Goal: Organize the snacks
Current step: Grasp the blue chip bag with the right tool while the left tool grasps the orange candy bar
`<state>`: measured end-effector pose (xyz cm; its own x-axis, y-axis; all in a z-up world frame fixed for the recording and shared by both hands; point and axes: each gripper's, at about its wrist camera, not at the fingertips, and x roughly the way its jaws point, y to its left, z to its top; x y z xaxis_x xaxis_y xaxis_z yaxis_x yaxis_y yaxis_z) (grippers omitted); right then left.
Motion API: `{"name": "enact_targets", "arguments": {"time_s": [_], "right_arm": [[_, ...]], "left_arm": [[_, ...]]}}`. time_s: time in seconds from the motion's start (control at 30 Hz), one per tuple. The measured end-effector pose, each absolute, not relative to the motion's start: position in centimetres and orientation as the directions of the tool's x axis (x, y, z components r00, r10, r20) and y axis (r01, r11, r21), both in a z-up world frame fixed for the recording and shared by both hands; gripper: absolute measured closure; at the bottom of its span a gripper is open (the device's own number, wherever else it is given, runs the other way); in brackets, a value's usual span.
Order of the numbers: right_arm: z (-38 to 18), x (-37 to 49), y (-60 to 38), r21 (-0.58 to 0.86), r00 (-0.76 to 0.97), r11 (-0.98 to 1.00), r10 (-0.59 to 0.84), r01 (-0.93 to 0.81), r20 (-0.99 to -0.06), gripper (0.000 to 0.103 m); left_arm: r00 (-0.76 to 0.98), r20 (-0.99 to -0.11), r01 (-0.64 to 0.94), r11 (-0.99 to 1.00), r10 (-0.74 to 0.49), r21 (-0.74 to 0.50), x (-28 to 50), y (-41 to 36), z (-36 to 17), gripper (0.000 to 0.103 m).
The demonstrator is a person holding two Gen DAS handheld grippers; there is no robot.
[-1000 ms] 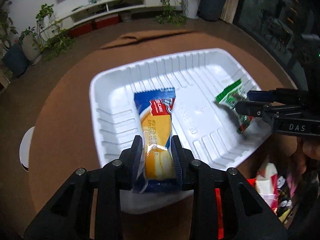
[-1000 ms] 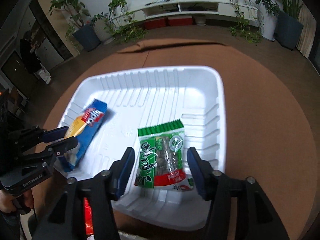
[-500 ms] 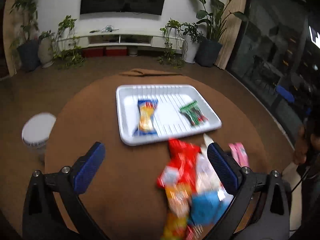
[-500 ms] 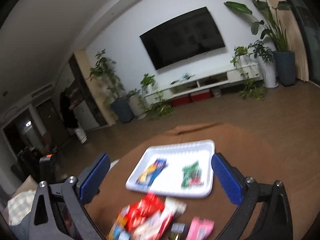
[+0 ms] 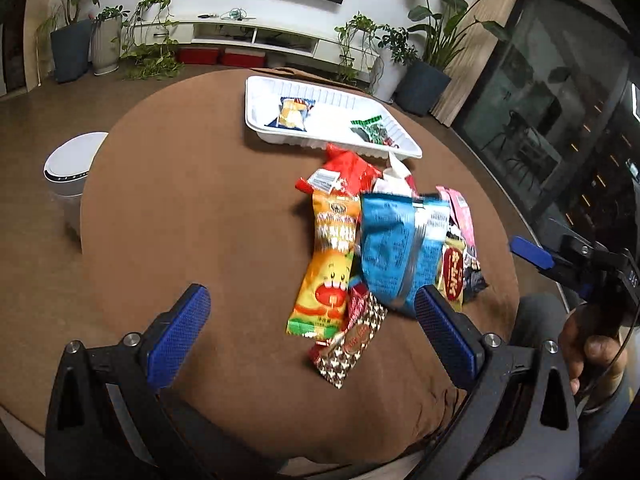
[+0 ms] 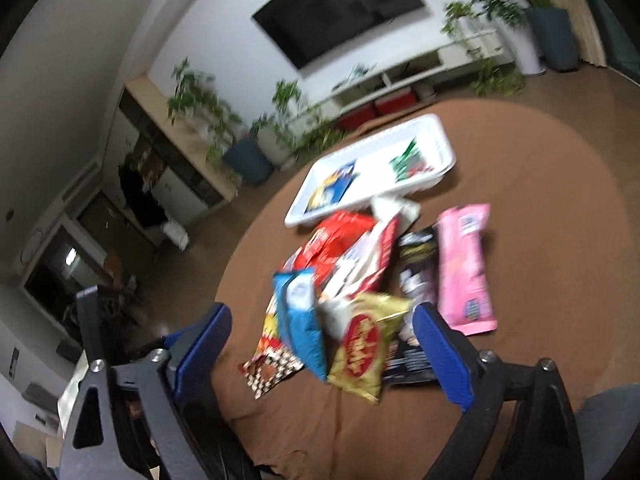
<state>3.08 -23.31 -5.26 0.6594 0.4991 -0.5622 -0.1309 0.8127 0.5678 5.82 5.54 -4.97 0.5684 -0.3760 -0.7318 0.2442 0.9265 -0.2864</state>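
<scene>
Snacks pile (image 5: 384,240): lies loose on brown round worktop (image 5: 192,208), in front of white tray (image 5: 256,120), packs overlap each other.
Orange pack (image 5: 330,264): left side of pile, long, cartoon mouth print; lower end lies over checkered pack (image 5: 348,344).
Blue pack (image 5: 400,248): middle of pile, silver seam up; right edge just beside right finger of left tool in left view.
Red pack (image 5: 348,166): far end of pile, touching front rim of tray.
Pink pack (image 6: 466,268): right side of pile, flat on worktop, beside black pack (image 6: 418,268).
Gold pack (image 6: 366,348): nearest to right tool in right view, blurred.
Tray content: yellow-blue snack (image 5: 294,114) at left part, green snack (image 5: 374,130) at right part, well apart.
Left tool (image 5: 312,320): fingers spread wide, nothing between pads, above near edge of pile.
Right tool (image 6: 322,344): jaws wide but closing a bit; packs seen between fingers, pads not pressing on any.
Hand (image 5: 592,344): at right edge of left view, holds grip of right tool.
Background: white bin (image 5: 72,164) on floor left of worktop; plants, TV on wall.
</scene>
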Motion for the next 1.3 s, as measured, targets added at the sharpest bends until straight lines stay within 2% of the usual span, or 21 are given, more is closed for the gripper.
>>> {"name": "enact_targets", "arguments": {"time_s": [0.27,0.4,0.57,0.67,0.83,0.9,0.97,1.07,1.17,1.3], "right_arm": [[-7.5,4.6,-17.8,0.488,0.56,0.858,0.485,-0.158,-0.671,0.008],[-8.3,5.6,-17.4,0.485,0.542,0.863,0.476,-0.138,-0.693,0.01],[-8.7,6.9,-16.1,0.476,0.516,0.865,0.483,-0.156,-0.708,0.026],[-9.1,7.4,-15.6,0.473,0.503,0.868,0.479,-0.152,-0.719,0.03],[-9.7,8.0,-15.0,0.463,0.484,0.87,0.482,-0.168,-0.73,0.038],[-10.1,8.3,-15.0,0.469,0.474,0.868,0.485,-0.162,-0.734,0.045],[-10.5,8.5,-15.1,0.473,0.462,0.866,0.49,-0.162,-0.739,0.065],[-10.8,8.5,-15.5,0.503,0.454,0.851,0.513,-0.155,-0.728,0.073],[-10.7,8.2,-15.7,0.508,0.461,0.845,0.522,-0.167,-0.717,0.077],[-9.5,7.4,-16.5,0.537,0.495,0.825,0.546,-0.178,-0.676,0.077]], "left_arm": [[0.587,-0.706,0.234,0.917,-0.397,-0.321,5.5,6.8,-4.8,0.0],[0.598,-0.691,0.228,0.913,-0.406,-0.339,5.4,7.8,-4.7,0.001],[0.61,-0.671,0.224,0.905,-0.42,-0.363,5.2,8.8,-4.4,0.001],[0.616,-0.66,0.228,0.899,-0.43,-0.373,5.0,9.2,-4.4,0.001],[0.61,-0.664,0.232,0.899,-0.432,-0.372,5.0,9.0,-4.5,0.011],[0.606,-0.667,0.238,0.899,-0.434,-0.368,5.0,8.8,-4.5,0.016],[0.604,-0.669,0.241,0.899,-0.434,-0.365,5.0,8.6,-4.5,0.019],[0.594,-0.68,0.247,0.902,-0.43,-0.355,5.2,8.2,-4.5,0.025],[0.58,-0.695,0.257,0.905,-0.425,-0.339,5.6,7.6,-4.5,0.026],[0.548,-0.739,0.274,0.919,-0.392,-0.285,6.6,6.3,-4.7,0.026]]}}
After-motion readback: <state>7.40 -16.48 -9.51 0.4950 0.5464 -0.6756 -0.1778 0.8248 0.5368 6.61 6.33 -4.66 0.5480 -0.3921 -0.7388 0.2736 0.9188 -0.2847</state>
